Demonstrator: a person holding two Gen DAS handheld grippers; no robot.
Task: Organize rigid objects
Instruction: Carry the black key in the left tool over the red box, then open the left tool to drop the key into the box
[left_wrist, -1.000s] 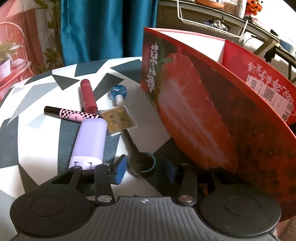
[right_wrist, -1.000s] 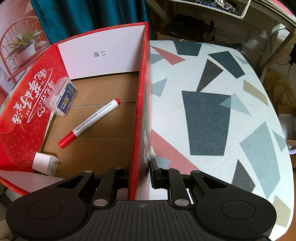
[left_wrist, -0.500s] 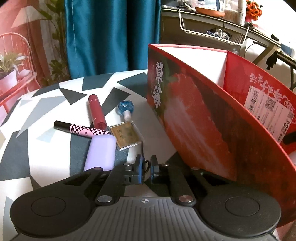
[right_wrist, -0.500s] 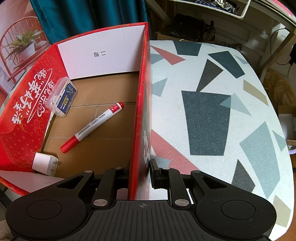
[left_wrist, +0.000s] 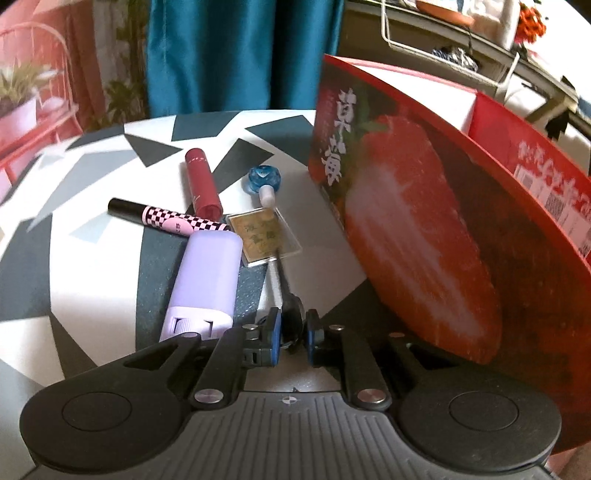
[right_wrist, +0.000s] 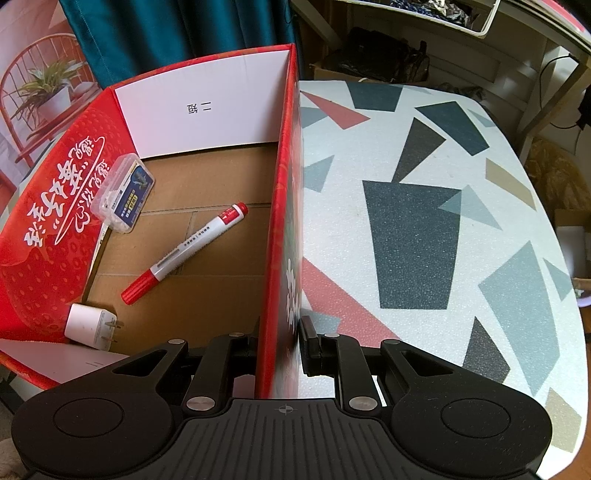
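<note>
One black ring-ended tool (left_wrist: 291, 314), slim and stalk-shaped, is sitting between the blue pads of the left claw (left_wrist: 291, 334), whose jaws have just been opening a little and are standing nearly closed around it, at 6 o'clock of the loose pile. Five more rigid things are lying on the tabletop (left_wrist: 92, 258) beyond it: one smooth lilac rounded case (left_wrist: 207, 280) at 10 o'clock, one flat clear-framed gold card (left_wrist: 264, 236) at 12 o'clock, one pink-and-black checkered pen (left_wrist: 166, 219), one glossy red tube (left_wrist: 203, 182), and one faceted blue bottle (left_wrist: 264, 181) with a white neck. At 2 o'clock one red strawberry-printed cardboard box (left_wrist: 424, 229) is standing. The right claw (right_wrist: 280, 347), pointing steeply downward, is pinching that box's wall (right_wrist: 282, 221) tightly. Inside, on bare brown cardboard, three things are lying: one red-capped white marker (right_wrist: 184, 253), one clear plastic case (right_wrist: 123, 192), and one white plug (right_wrist: 90, 326).
</note>
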